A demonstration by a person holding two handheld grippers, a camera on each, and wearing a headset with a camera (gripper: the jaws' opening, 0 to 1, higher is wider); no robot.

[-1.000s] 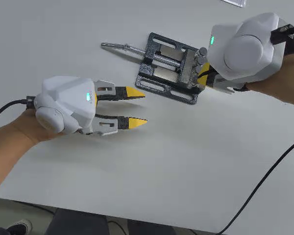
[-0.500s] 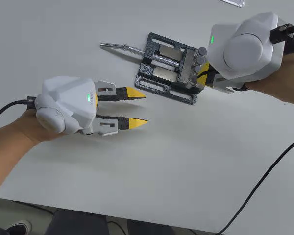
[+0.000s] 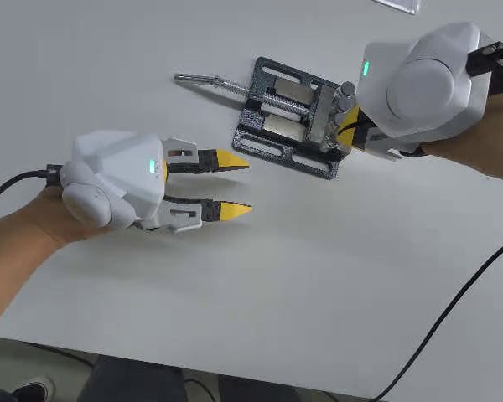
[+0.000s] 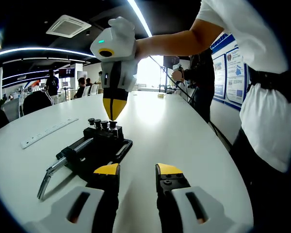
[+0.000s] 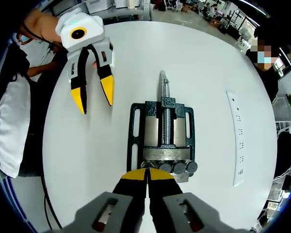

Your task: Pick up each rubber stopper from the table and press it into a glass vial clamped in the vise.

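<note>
Toward the far edge of the white surface [image 3: 318,268], a vise [image 3: 289,113] clamps four vials [image 4: 103,127] topped with stoppers [image 5: 178,167]. Right tool [image 5: 148,174], jaws closed narrow, tips at the end vial. Left tool [image 3: 245,186], jaws wide, hovers well apart, nearer the near edge.

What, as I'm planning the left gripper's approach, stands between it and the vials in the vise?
Bare table lies between the left gripper and the vise; the right gripper, shut, hangs close over the vials.
</note>
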